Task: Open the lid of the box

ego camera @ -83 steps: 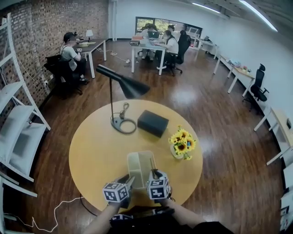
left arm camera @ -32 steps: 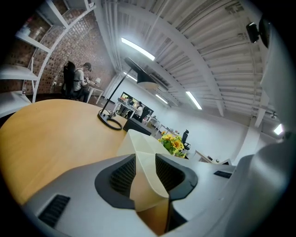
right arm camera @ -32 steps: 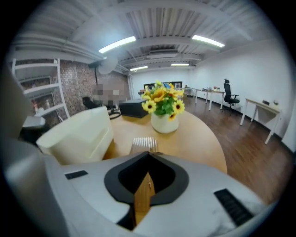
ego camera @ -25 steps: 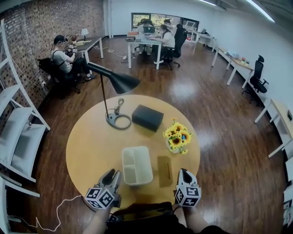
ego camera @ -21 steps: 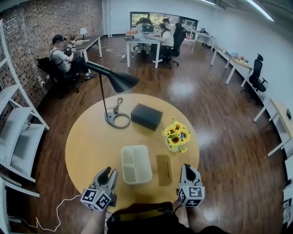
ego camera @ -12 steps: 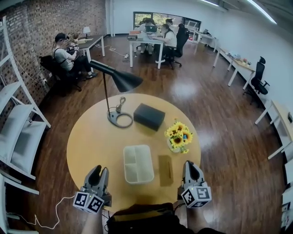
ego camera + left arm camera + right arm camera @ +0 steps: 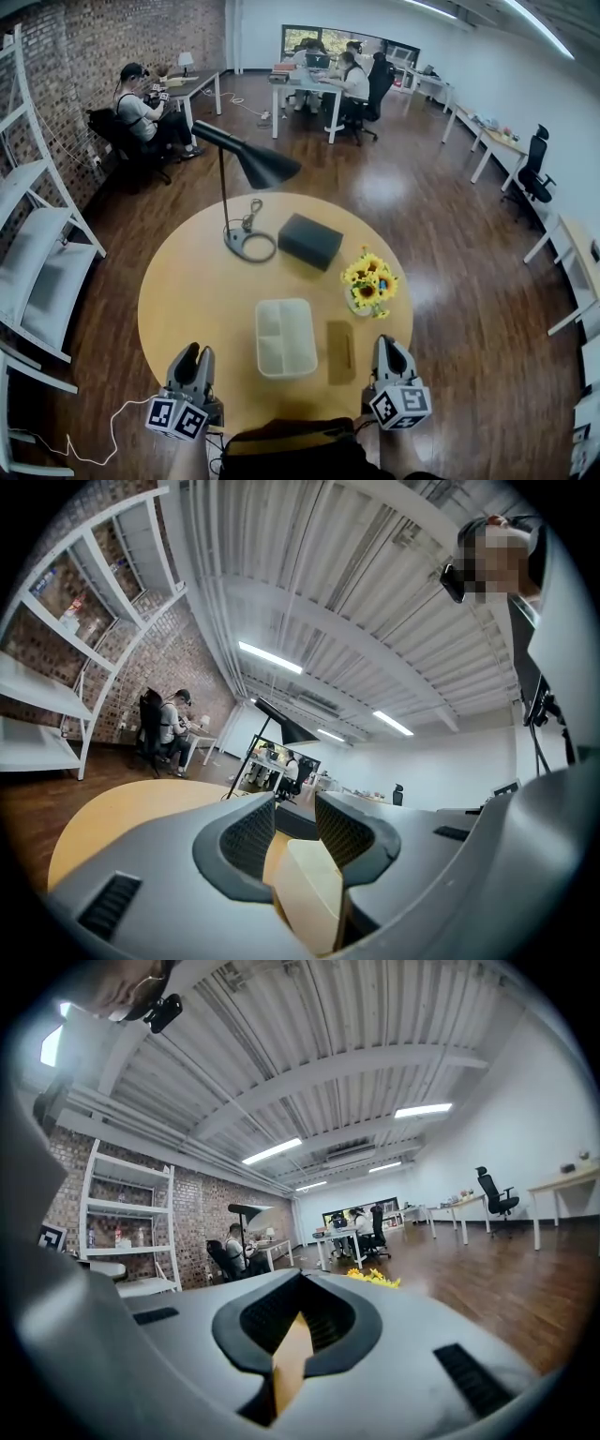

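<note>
The white box (image 7: pixel 286 337) sits uncovered on the round wooden table (image 7: pixel 197 291), its inner compartments showing. Its flat tan lid (image 7: pixel 341 352) lies on the table just right of the box. My left gripper (image 7: pixel 195 351) hovers at the table's near edge, left of the box and well apart from it, with its jaws open and nothing between them. In the left gripper view, the left gripper (image 7: pixel 293 803) shows a gap with table wood behind it. My right gripper (image 7: pixel 386 342) is near the front edge, right of the lid, shut and empty. In the right gripper view, the right gripper (image 7: pixel 298 1283) has its tips together.
A black desk lamp (image 7: pixel 248 164) stands at the table's far left, with a black case (image 7: pixel 311 241) next to it. A vase of sunflowers (image 7: pixel 371 284) stands beyond the lid. White shelves stand to the left. People sit at desks far behind.
Earlier both grippers were at the covered box. The lid now lies beside the box, and both grippers have drawn back to the near edge, the left one further left.
</note>
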Tool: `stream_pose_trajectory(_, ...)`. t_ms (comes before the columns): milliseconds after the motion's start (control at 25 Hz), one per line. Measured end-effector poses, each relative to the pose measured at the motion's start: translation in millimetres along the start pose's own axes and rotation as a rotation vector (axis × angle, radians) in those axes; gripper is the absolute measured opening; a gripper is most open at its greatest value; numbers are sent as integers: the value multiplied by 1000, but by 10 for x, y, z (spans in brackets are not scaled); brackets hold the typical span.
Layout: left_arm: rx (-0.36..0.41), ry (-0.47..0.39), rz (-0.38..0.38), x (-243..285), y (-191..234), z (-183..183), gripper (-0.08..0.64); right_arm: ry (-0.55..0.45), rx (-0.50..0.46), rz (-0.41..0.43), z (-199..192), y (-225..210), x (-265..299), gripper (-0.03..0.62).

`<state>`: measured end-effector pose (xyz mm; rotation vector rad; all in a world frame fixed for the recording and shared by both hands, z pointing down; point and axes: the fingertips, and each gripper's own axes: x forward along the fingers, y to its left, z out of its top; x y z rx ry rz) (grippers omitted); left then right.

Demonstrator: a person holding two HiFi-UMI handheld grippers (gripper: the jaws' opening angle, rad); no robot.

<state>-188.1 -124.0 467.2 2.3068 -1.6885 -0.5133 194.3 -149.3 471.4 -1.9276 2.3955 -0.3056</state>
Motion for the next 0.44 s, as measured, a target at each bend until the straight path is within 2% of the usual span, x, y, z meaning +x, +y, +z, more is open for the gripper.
stream_pose_trajectory(440,-22,10,-11,40,-15,-47,117,25,29,3,-69,-32,38,0)
